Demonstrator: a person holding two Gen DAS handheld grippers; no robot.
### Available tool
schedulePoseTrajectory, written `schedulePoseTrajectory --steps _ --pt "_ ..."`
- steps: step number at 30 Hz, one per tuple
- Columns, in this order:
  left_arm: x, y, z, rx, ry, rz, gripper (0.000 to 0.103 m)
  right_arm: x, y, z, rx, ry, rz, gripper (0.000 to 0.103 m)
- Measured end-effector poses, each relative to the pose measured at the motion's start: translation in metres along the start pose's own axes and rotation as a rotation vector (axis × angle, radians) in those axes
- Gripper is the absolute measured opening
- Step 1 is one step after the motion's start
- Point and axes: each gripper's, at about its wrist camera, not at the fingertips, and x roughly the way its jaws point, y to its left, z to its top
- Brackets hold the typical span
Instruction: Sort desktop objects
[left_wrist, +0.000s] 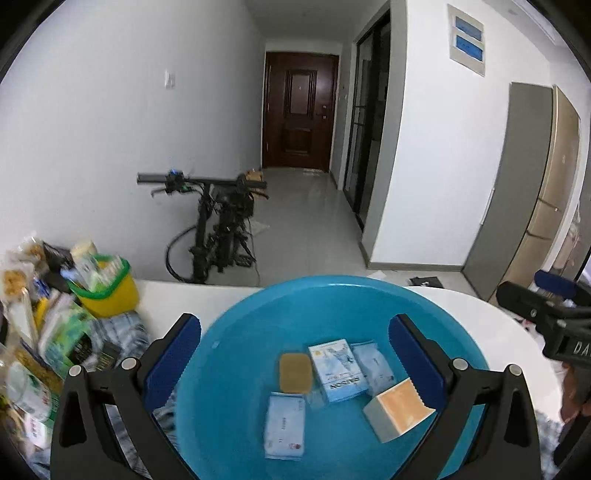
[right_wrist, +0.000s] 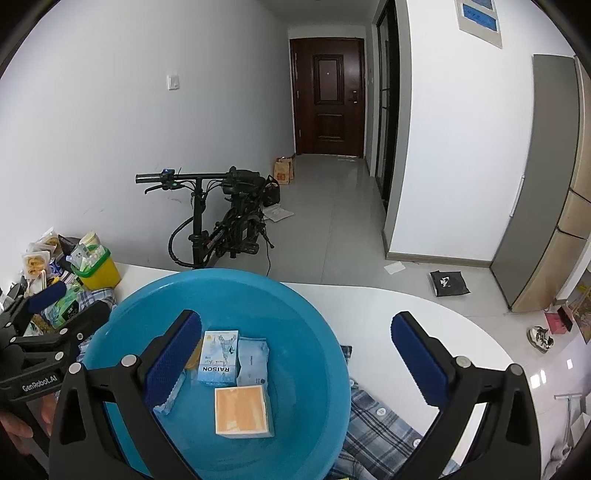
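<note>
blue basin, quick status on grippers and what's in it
Left gripper open, empty. Right gripper open, empty. Blue basin holds orange-topped box, RAISON box, packets. Nothing blocking.

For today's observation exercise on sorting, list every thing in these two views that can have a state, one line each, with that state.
Left gripper: open, holding nothing.
Right gripper: open, holding nothing.
Blue basin: upright on the table, holding several items.
RAISON box: lying flat in the basin.
Orange-topped box: closed, resting in the basin.
Yellow bin: upright, stuffed full.
Brown door: shut.
</note>
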Motion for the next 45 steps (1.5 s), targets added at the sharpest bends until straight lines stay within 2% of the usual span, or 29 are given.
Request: schedulePoseTrajectory --steps 7,15,32,41,45 --pt "-0.030 0.004 0.001 -0.009 -0.042 -0.016 0.103 -0.023 0.005 -0.003 -0.024 -0.034 -0.012 0.102" --pt "-0.068 -0.001 -0.002 0.033 -0.095 -0.003 0.103 -0.056 0.011 -0.009 -0.035 -0.070 -0.005 0.102" --pt "-0.163 -0.007 -0.028 0.074 -0.193 -0.014 0.103 -0.145 0.033 -0.037 -0.085 -0.169 -0.001 0.102" --pt "-0.208 -0.009 -0.035 0.104 -0.257 0.003 0.103 -0.175 0.041 -0.044 -0.099 -0.213 -0.001 0.102" --pt "-0.218 -0.005 -0.036 0.091 -0.258 0.000 0.103 -0.189 0.042 -0.047 -0.097 -0.239 0.001 0.102"
